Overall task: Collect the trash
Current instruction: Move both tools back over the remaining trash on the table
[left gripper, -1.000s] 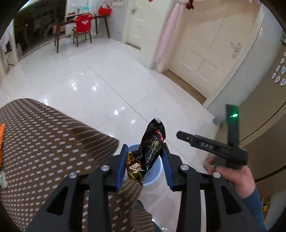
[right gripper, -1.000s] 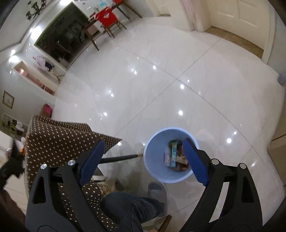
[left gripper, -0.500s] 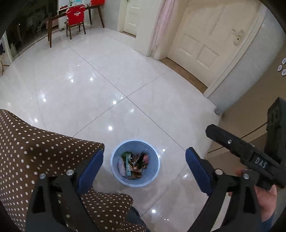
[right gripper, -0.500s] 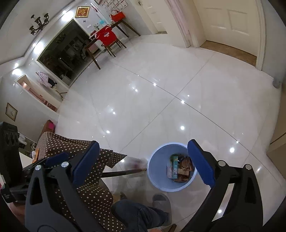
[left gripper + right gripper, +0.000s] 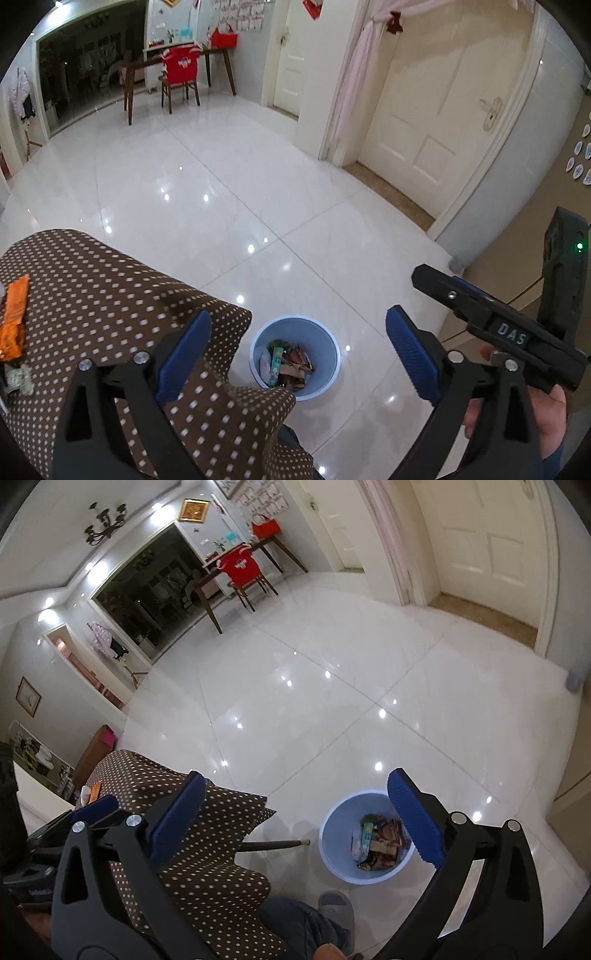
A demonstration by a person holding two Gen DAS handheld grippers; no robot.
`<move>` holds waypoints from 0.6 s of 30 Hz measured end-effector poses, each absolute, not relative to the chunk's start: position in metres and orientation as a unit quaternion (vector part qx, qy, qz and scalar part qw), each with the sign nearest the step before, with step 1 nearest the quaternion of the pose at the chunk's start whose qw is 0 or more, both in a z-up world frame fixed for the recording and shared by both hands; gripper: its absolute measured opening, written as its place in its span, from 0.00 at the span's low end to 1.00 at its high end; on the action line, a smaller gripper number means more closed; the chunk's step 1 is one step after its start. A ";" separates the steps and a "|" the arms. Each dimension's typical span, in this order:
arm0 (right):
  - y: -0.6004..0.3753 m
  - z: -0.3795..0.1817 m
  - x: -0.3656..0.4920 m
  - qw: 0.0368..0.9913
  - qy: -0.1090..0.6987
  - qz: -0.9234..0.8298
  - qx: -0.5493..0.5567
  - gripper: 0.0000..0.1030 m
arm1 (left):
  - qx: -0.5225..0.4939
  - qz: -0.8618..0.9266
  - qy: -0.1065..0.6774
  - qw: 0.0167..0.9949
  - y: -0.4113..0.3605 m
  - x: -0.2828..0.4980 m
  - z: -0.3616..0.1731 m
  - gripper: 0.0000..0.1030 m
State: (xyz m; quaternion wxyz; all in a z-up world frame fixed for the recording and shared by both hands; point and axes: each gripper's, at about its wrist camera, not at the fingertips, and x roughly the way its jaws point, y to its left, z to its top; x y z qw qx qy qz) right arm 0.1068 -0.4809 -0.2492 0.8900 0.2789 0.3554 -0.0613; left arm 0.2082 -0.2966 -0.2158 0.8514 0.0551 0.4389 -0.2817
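Note:
My left gripper (image 5: 297, 314) stands open and empty above a pale blue bin (image 5: 327, 389) on the white floor. Inside the bin lies a heap of snack wrappers (image 5: 286, 363). My right gripper (image 5: 295, 775) is open too, with nothing between its blue pads, up and left of the same bin (image 5: 332, 856) and its wrappers (image 5: 376, 843). An orange wrapper (image 5: 14, 317) and a crumpled silvery one (image 5: 16, 380) lie on the brown polka-dot tablecloth (image 5: 110, 288) at the left. A hand (image 5: 550, 406) holds the right gripper's black body at the right edge of the left wrist view.
The table's cloth corner (image 5: 207, 871) hangs beside the bin, with a thin table leg (image 5: 273, 845) pointing at it. A person's leg and grey slipper (image 5: 336, 904) stand just before the bin. A chair with a red cover (image 5: 181, 74) and cream doors (image 5: 424, 122) are far off.
A second ago my left gripper held a black snack wrapper over the bin; its jaws opened and the wrapper is gone from them. Both grippers have risen since.

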 end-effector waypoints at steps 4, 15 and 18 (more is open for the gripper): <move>-0.457 -0.230 0.108 0.903 0.345 -0.048 0.252 0.94 | 0.054 -0.278 0.423 0.861 -0.279 0.194 -0.201 0.91; -0.383 -0.204 0.126 0.913 0.354 0.002 0.204 0.94 | 0.060 -0.236 0.376 0.894 -0.202 0.161 -0.174 0.91; -0.359 -0.196 0.131 0.915 0.356 0.024 0.187 0.94 | 0.041 -0.217 0.374 0.901 -0.167 0.155 -0.171 0.91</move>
